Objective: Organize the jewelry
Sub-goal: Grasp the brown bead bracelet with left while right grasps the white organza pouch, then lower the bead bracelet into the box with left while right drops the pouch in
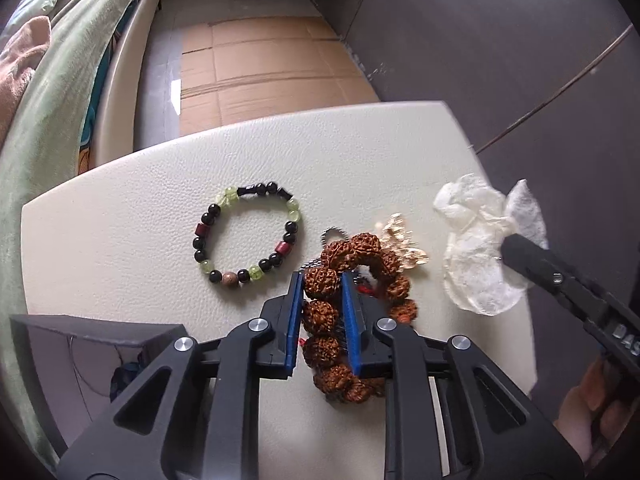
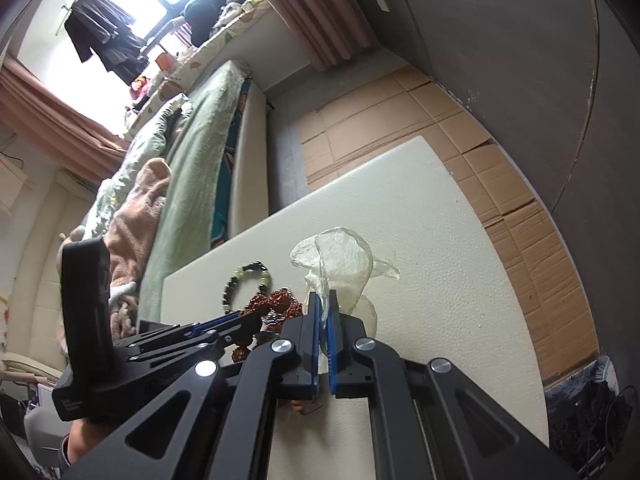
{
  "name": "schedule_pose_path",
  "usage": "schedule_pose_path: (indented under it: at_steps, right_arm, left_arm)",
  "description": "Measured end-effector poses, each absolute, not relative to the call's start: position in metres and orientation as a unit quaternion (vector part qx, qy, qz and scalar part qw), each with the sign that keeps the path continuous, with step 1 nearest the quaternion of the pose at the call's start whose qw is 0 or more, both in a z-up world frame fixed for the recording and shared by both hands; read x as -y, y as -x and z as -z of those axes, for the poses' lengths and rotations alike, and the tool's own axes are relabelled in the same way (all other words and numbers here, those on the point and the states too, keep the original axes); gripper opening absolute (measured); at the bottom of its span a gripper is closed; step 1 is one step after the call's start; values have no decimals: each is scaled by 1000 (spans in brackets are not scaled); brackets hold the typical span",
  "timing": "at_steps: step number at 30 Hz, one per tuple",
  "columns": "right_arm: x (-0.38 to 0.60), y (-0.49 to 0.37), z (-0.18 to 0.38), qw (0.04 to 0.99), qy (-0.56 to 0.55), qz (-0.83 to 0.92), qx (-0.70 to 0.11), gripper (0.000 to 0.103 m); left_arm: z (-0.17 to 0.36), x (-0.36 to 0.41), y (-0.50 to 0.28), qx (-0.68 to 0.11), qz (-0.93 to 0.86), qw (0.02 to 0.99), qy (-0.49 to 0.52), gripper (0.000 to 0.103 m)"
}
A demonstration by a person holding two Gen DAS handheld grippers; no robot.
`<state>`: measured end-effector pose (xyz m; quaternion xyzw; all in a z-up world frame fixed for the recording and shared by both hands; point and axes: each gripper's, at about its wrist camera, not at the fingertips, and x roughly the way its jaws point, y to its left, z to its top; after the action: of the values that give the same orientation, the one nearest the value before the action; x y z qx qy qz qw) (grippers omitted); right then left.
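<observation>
Jaws of the left gripper (image 1: 322, 280) are clamped on the brown seed bracelet (image 1: 352, 312), blue pads pressing a row of its knobbly beads from both sides; the rest of the loop lies on the cream desk (image 1: 120, 240). Jaws of the right gripper (image 2: 323, 304) are pinched shut on a sheer white pouch (image 2: 340, 260), whose crumpled fabric fans out above the fingertips.

Only the left wrist view lays out the jewelry clearly. A bracelet of black and pale green beads (image 1: 248, 234) with two dark red cylinders rests flat on the desk just left of the seed bracelet, apart from it. A gold ornament (image 1: 404, 240) lies at the far side of the seed bracelet, touching or nearly so, and a small metal ring (image 1: 334, 234) peeks out beside it. That view also shows the right gripper coming in from the right edge with the pouch bunched at its tip, over the desk's right margin.

From the right wrist view, the green bead bracelet and seed beads are small and partly hidden behind the left gripper's black body. It alone shows the window (image 2: 132, 4), hanging clothes (image 2: 104, 36) and a bed with a green cover (image 2: 192, 160) beyond the desk
</observation>
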<state>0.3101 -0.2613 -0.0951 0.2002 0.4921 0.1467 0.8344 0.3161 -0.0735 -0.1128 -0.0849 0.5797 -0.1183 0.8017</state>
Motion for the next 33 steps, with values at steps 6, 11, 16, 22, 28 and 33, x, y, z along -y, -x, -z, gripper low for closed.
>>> schedule_pose_path:
  at_steps: [6, 11, 16, 22, 28, 33]
  right_arm:
    - [266, -301, 79, 838, -225, -173, -465, 3]
    - [260, -293, 63, 842, -240, -199, -440, 3]
    - [249, -286, 48, 842, -248, -230, -419, 3]
    - [220, -276, 39, 836, -242, -268, -414, 3]
    - [195, -271, 41, 830, -228, -285, -421, 4]
    - [179, -267, 41, 829, -213, -294, -425, 4]
  left_arm:
    - [71, 74, -295, -544, 144, 822, 90, 20]
    - [36, 69, -280, -512, 148, 841, 91, 19]
    - [5, 50, -265, -487, 138, 857, 92, 19]
    - [-19, 19, -248, -465, 115, 872, 100, 19]
    - [-29, -11, -233, -456, 89, 879, 102, 19]
    - [-23, -34, -225, -461, 71, 877, 117, 19]
